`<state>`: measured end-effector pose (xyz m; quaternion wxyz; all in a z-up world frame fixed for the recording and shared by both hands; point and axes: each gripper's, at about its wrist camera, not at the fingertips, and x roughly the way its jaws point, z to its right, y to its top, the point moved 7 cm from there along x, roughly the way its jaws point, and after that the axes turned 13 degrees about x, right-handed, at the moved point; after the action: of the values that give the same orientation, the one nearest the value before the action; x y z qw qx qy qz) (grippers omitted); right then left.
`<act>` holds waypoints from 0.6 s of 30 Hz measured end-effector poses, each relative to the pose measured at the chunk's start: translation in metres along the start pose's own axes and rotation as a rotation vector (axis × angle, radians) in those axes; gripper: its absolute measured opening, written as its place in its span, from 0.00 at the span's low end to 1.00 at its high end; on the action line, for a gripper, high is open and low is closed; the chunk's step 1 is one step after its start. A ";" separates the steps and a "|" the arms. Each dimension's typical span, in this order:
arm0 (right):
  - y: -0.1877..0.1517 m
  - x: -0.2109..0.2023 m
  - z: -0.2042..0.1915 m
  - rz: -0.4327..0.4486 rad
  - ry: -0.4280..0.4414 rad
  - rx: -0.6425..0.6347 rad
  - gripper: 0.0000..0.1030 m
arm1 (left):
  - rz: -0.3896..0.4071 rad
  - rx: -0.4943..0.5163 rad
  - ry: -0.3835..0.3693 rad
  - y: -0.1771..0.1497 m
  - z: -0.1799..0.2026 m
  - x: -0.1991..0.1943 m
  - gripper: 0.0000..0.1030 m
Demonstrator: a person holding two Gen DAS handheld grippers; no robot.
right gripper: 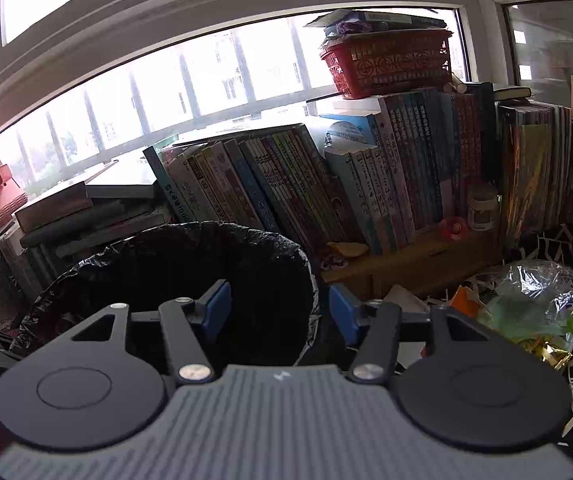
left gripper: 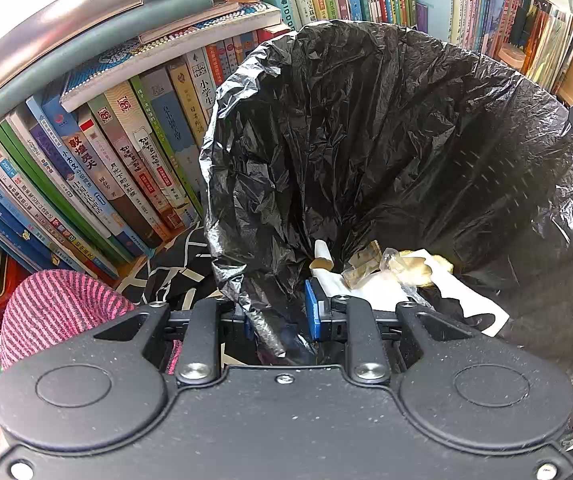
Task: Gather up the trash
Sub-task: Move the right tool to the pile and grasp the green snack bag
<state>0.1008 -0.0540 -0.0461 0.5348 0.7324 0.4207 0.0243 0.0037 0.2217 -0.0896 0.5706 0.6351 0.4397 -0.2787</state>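
Between my left gripper's (left gripper: 282, 316) nearly closed pads a fold of the black trash bag's (left gripper: 386, 140) rim is pinched, while my right gripper (right gripper: 280, 312), wide open and empty, sits nearer the loose wrapper pile (right gripper: 526, 312) at three o'clock.

Your black trash bag (left gripper: 366, 152) stands open, mouth wide, crinkled plastic, w/ its near rim folded over. Inside at the bottom: white paper (left gripper: 370, 288), clear wrappers (left gripper: 366, 266), yellowish scraps (left gripper: 418, 270), all touching. Right of the bag on the patterned cloth, you've got a loose trash pile (right gripper: 526, 304): clear plastic over green, orange bits, gold foil.
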 end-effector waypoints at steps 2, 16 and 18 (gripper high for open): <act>0.001 0.000 0.003 0.005 -0.010 0.004 0.69 | 0.000 0.000 0.000 0.000 0.000 0.000 0.22; 0.015 0.004 0.055 0.079 -0.168 0.108 0.83 | -0.001 0.000 -0.001 0.000 0.000 0.000 0.22; 0.018 0.006 0.073 0.097 -0.198 0.137 0.86 | -0.001 0.001 -0.001 0.000 0.000 0.000 0.22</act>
<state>0.1506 -0.1075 -0.0653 0.5207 0.7855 0.3304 -0.0511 0.0035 0.2217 -0.0902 0.5703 0.6350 0.4397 -0.2796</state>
